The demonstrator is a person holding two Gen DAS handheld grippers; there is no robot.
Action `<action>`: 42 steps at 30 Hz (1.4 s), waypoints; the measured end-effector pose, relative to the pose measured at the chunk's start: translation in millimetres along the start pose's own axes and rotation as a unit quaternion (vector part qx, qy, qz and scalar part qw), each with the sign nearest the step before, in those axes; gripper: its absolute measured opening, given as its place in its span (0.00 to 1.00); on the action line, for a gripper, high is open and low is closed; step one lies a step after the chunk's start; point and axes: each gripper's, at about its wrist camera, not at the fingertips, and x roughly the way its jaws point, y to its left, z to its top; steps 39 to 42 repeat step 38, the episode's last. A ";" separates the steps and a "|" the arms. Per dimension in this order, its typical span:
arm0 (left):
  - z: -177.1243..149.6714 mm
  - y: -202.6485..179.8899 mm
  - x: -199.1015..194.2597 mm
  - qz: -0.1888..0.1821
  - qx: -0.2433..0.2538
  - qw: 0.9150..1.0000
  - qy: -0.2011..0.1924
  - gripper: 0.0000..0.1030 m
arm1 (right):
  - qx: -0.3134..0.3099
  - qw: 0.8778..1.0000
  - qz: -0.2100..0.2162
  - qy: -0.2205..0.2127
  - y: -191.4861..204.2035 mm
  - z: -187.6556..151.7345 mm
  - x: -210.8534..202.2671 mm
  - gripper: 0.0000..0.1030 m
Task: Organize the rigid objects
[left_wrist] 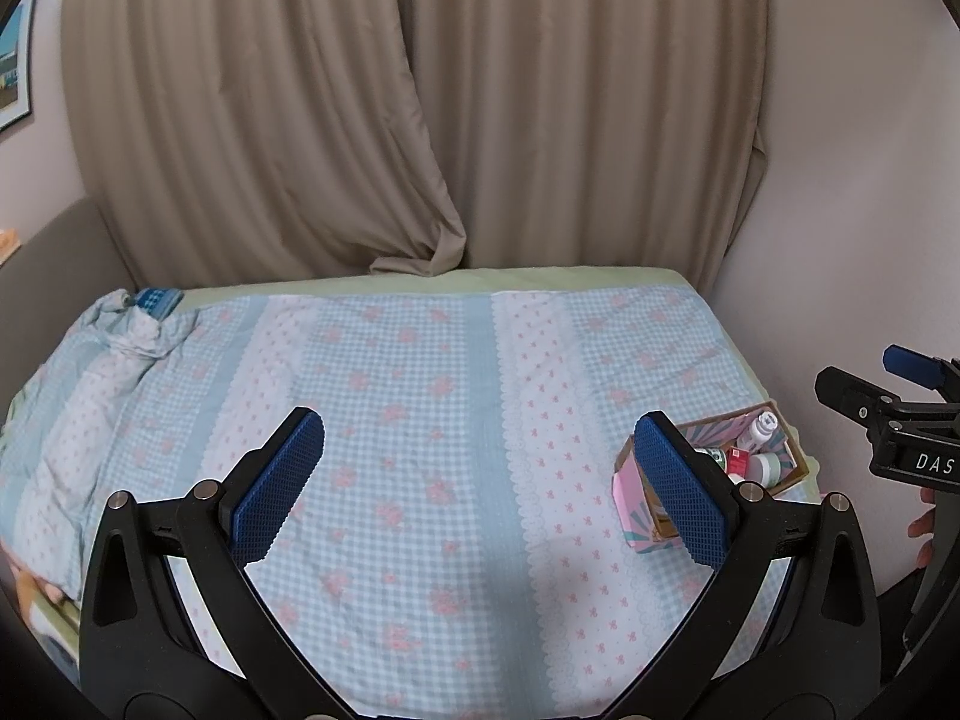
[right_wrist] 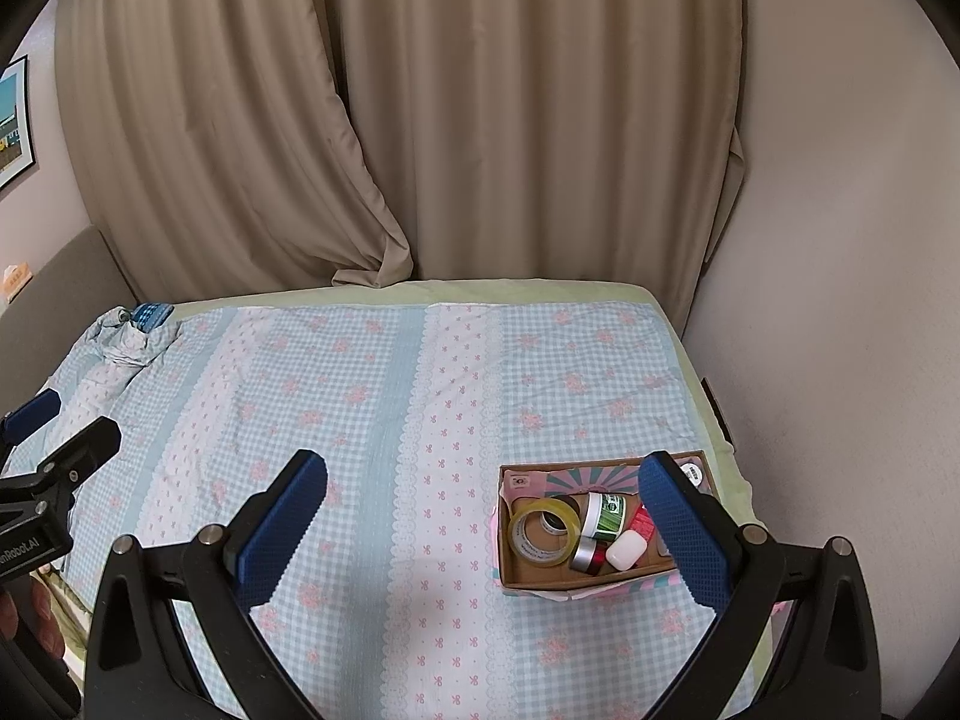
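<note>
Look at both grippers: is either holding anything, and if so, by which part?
Nothing is held. The left gripper and right gripper are both open above the bedspread, fingers empty.

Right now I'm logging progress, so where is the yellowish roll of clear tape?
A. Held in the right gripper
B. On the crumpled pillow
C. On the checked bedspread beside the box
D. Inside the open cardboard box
D: the yellowish roll of clear tape leans inside the open cardboard box with the other small items, and both grippers are open and empty.

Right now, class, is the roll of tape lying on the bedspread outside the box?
No, the roll of tape sits inside the box.
</note>
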 end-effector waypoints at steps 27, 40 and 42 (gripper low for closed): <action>-2.3 -4.0 -7.3 0.032 -0.011 0.999 -0.038 1.00 | -0.006 1.000 0.001 -0.001 6.6 2.9 3.4 1.00; -0.1 1.1 3.8 0.022 -0.009 0.999 -0.033 1.00 | 0.000 1.000 -0.008 0.005 8.0 5.8 13.0 1.00; -0.1 1.1 3.8 0.022 -0.009 0.999 -0.033 1.00 | 0.000 1.000 -0.008 0.005 8.0 5.8 13.0 1.00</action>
